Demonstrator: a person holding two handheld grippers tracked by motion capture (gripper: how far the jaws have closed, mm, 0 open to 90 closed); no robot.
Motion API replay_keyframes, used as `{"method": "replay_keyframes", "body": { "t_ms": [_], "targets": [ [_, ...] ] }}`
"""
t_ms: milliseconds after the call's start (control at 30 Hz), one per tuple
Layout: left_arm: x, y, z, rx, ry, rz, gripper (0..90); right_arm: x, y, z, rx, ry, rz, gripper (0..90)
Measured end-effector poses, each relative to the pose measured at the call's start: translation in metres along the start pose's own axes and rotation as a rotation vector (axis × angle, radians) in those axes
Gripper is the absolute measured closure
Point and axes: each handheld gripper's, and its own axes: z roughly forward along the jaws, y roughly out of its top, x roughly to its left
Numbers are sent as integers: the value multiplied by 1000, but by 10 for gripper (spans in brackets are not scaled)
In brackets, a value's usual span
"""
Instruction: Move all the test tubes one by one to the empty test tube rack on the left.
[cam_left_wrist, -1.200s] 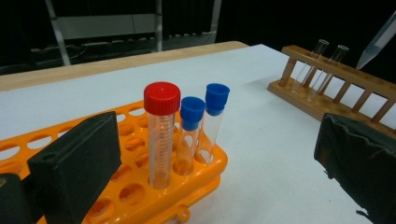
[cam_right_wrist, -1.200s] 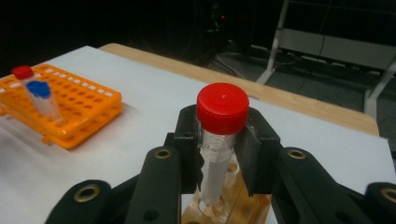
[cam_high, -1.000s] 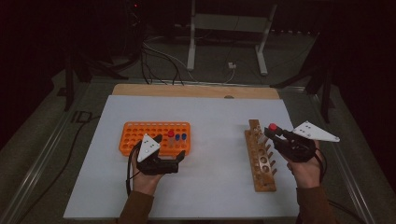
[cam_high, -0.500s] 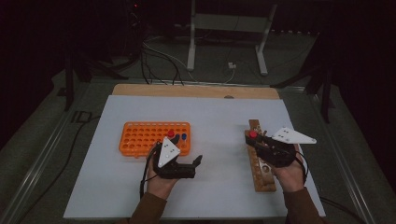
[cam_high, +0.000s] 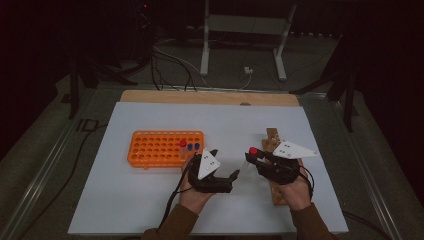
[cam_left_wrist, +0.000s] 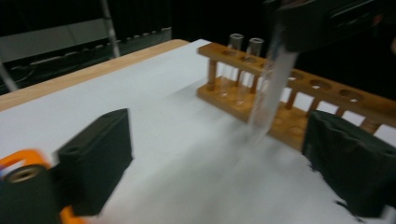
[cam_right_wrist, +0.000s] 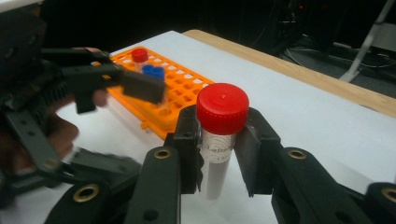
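The tube (cam_right_wrist: 218, 140) in hand is a clear plastic cylinder with a round red screw cap and a pale printed label just under the cap. The right claw (cam_right_wrist: 218, 149) grips it upright by the neck, both black pads pressed against its sides; in the high view the tube (cam_high: 251, 156) hangs above the white surface (cam_high: 150, 200), just left of the wooden rack (cam_high: 274, 142).

A second ago the right claw held this tube over the wooden rack; it has since come away to the left of it. The left claw (cam_high: 226, 165) was then at the near edge of the orange rack (cam_high: 160, 147); it has crossed toward the wooden rack and now sits between the two racks, facing the tube. Its jaws have just been closing a little. They stand apart, empty, and in the left gripper view the tube's clear body (cam_left_wrist: 271, 93) shows blurred beyond them, held from above by the right claw.

The white surface is a smooth matte sheet, with a strip of pale wood showing along its far edge. The orange rack, well left of the wooden rack, is a flat plastic block pierced with rows of round holes; at the end nearer the wooden rack it carries one red-capped tube (cam_right_wrist: 139, 56) and two blue-capped tubes (cam_right_wrist: 154, 72). The wooden rack (cam_left_wrist: 289, 88) is a long narrow frame of varnished wood, two drilled bars joined by small turned posts. Two clear uncapped glass tubes (cam_left_wrist: 245, 60) stand in its far end.
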Motion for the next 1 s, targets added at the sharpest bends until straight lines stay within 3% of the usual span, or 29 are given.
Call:
{"method": "replay_keyframes", "body": {
  "t_ms": [67, 233, 567, 667, 800, 1000],
  "targets": [
    [-4, 2, 5, 11, -11, 0, 184, 1, 0, 2, 0, 11, 4, 712],
    [-11, 3, 14, 18, -45, 19, 361, 4, -2, 6, 7, 34, 12, 712],
    [-14, 3, 14, 7, -78, 20, 663, 9, -4, 13, 25, 57, 11, 711],
    [-13, 3, 13, 7, -82, 27, 734, 10, -4, 14, 26, 63, 15, 711],
    [-13, 3, 13, 9, -80, 25, 745, 10, -5, 15, 25, 64, 11, 696],
    [-8, 2, 13, 20, -66, 10, 747, 4, -5, 11, 0, 95, 56, 374]
  ]
}}
